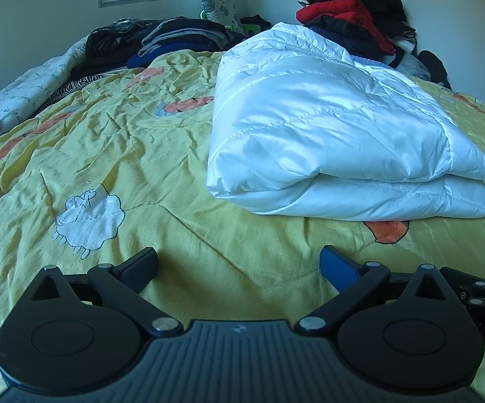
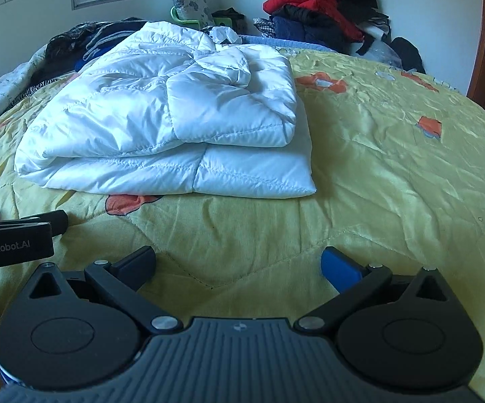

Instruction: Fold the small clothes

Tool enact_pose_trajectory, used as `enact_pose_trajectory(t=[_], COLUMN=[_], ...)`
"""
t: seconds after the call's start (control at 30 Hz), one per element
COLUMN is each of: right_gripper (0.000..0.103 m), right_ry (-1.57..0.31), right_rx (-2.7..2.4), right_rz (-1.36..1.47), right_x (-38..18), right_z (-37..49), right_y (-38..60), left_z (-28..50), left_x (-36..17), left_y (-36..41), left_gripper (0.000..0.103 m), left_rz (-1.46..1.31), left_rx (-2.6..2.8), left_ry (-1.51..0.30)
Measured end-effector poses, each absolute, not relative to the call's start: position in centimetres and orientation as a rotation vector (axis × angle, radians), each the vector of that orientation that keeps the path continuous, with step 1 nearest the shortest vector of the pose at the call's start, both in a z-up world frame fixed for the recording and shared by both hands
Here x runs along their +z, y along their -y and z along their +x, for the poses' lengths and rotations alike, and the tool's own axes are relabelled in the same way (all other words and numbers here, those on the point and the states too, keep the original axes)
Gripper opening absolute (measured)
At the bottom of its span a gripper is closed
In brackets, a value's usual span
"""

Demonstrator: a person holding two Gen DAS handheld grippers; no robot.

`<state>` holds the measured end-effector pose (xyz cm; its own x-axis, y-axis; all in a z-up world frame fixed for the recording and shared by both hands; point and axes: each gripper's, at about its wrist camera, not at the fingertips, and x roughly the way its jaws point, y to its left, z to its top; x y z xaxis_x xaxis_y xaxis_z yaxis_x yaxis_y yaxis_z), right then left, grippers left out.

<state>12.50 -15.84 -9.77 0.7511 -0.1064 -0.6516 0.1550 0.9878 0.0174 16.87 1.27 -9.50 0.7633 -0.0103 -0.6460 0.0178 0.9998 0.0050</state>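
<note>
Lying folded, white jacket (image 1: 336,127) (fold edge facing cameras), both tools gaping, empty.

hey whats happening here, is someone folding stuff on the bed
A person holds a claw in each hand over a bed with a yellow quilt. A white puffy jacket lies folded on it, in layers. Both the left claw and right claw are open and empty, hanging just short of the jacket's near edge, touching nothing. Piles of dark and red clothes sit at the far end of the bed.
</note>
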Motion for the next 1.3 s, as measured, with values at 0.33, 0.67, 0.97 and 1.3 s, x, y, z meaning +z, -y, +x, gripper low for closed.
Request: enact_pose_trajectory(t=[0.33,0.67,0.97,1.3], right_gripper=[0.102,0.102,0.102,0.102], right_ry=[-0.705,-0.705,-0.704,-0.704], right_rx=[-0.142,-0.142,-0.142,-0.143], right_rz=[0.071,0.071,0.071,0.071], right_x=[-9.82,-9.85,-9.86,-9.86], right_z=[12.50,12.49,12.47,12.44], right_y=[15.90,15.90,15.89,15.87], left_z=[16.84,16.81,16.83,16.64], left_x=[-9.52,-9.52,-9.48,-9.57], left_y=[-1.23,-1.24,-1.25,-1.32], left_gripper=[0.103,0.103,0.103,0.103], left_rz=[0.011,0.011,0.010,0.005], left_rx=[-0.017,-0.018,-0.018,-0.030], left_ry=[-0.703,-0.703,-0.703,-0.705])
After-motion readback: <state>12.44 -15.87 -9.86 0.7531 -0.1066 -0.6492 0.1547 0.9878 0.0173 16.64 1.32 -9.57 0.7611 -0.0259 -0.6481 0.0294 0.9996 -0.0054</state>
